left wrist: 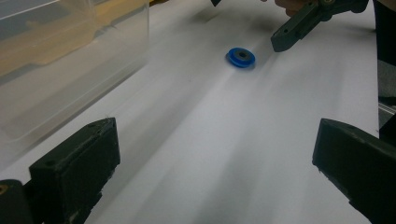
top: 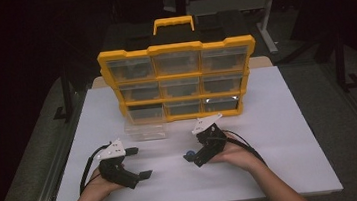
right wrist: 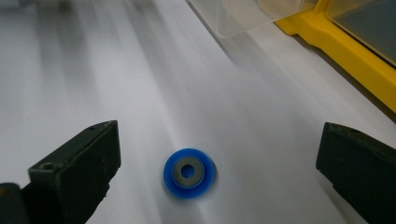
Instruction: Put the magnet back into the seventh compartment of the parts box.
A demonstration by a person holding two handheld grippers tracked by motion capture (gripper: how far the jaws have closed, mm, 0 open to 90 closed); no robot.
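Nearest the person, the left claw (top: 142, 162) rests on the white desk (top: 280, 135) with its jaws spread wide and nothing between them. The right claw (top: 196, 157) is also spread wide and empty, tipped down toward the desk.

The relation that matters is between the right claw and the one small blue wheel (right wrist: 189, 173), a flat disc with a grey hub, lying on its face on the desk. In the right gripper view it sits just ahead of the claw and between the two jaw tips, a little toward the left jaw. Being round, it has no long axis to line up with. From the left gripper view the same wheel (left wrist: 241, 57) lies well ahead, close to the tip of the right claw (left wrist: 299, 28), so the right hand is clearly the nearer. I judge a short forward dip and a closing of the jaws would take it.

Farther out stands one clear plastic drawer (top: 145, 129), pulled out onto the desk. Behind it is one yellow parts organiser (top: 179, 80) with a handle on top and nine slots, the lower left one apparently the emptied slot.
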